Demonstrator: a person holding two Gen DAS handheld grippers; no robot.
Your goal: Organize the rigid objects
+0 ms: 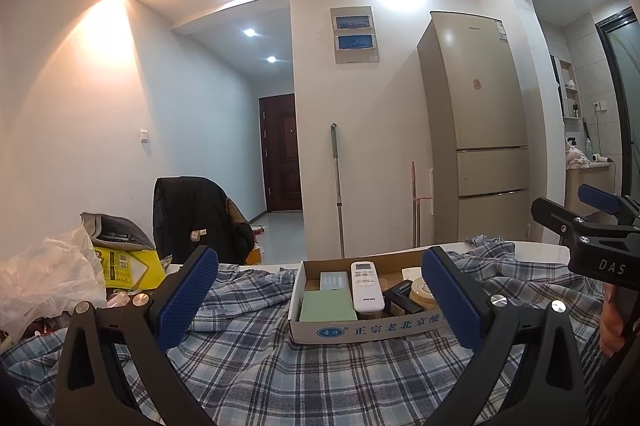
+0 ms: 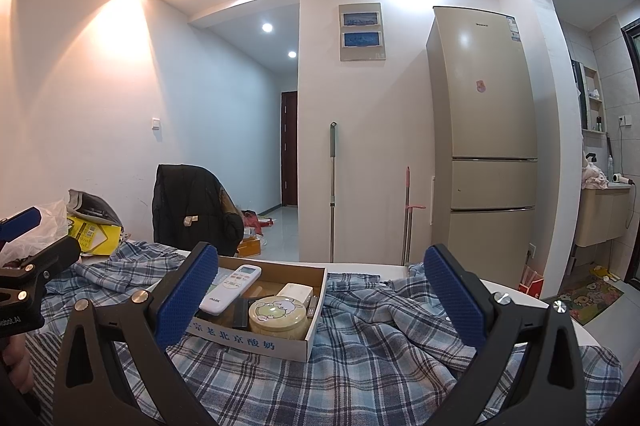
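Blue-and-white plaid cloth (image 1: 280,366), white remote (image 1: 366,286), pale green box (image 1: 326,306), yellow round tin (image 2: 278,316).

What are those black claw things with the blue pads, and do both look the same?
Yes. Each hand-held gripper, left and right, has two angular black fingers with triangular cut-outs, silver screws and textured blue pads. Seen from the side, the right one's body carries white letters, "DAS". No cables show.

A white table (image 2: 508,292) carries a rumpled blue plaid cloth (image 1: 320,378) spread under both tongs; ahead between them sits a cardboard box (image 1: 360,331).
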